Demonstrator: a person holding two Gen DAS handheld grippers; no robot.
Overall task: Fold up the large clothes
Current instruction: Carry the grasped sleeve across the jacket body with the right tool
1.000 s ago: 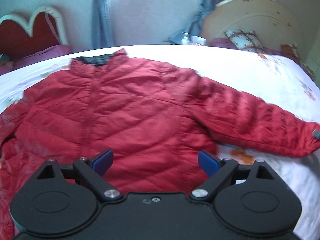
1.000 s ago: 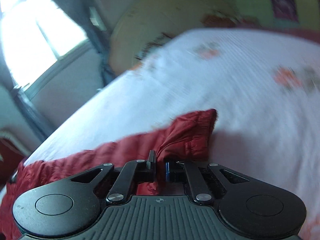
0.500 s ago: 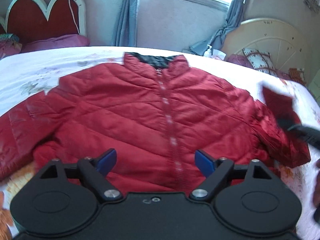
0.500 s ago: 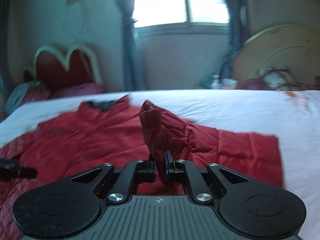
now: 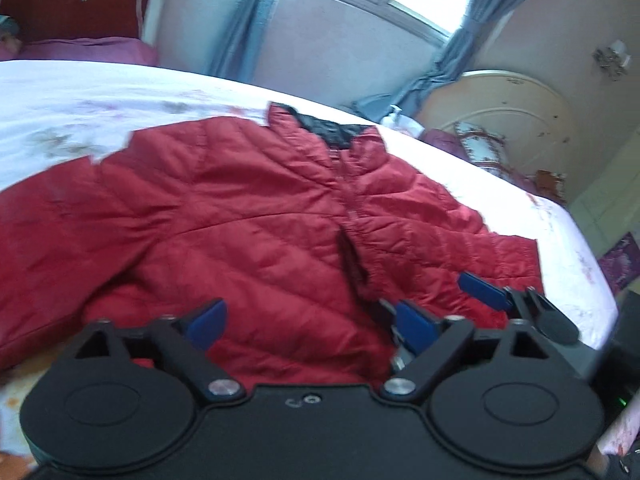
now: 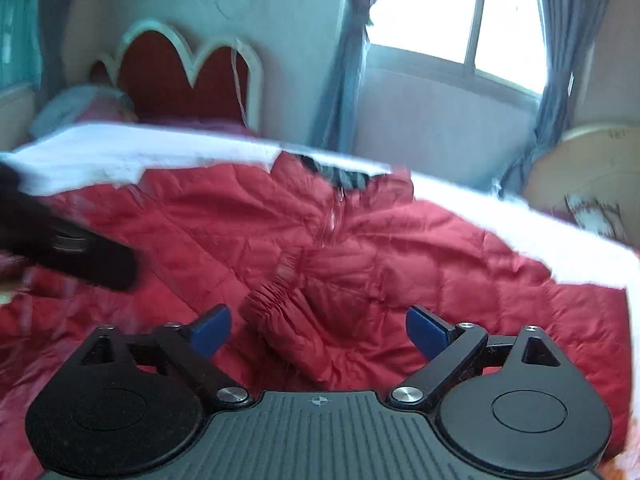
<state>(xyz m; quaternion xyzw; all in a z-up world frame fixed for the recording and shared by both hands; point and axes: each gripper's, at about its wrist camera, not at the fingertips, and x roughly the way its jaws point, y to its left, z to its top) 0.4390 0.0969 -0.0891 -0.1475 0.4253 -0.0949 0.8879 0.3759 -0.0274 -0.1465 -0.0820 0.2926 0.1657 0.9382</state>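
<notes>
A red quilted jacket [image 5: 256,216] with a dark collar lies front up on the white bed [image 5: 100,96]; it also fills the right wrist view [image 6: 400,248]. Its right sleeve is folded in across the chest, and the elastic cuff [image 6: 272,304] lies just ahead of my right gripper [image 6: 318,330], which is open and empty above it. My left gripper [image 5: 310,320] is open and empty over the jacket's lower hem. The right gripper's blue pads [image 5: 480,290] show at the right of the left wrist view. The left sleeve [image 5: 44,232] stretches out to the left.
A red heart-shaped headboard [image 6: 188,76] with pillows stands at the bed's left end. A cream round headboard [image 5: 516,120] and cushions are at the right. A curtained window [image 6: 460,24] is behind. The left gripper appears as a dark blur [image 6: 68,248] at the left.
My right gripper carried the right sleeve cuff over the jacket's chest and let it go; its jaws went from shut to open. The left gripper stayed open and shifted its view leftward.
</notes>
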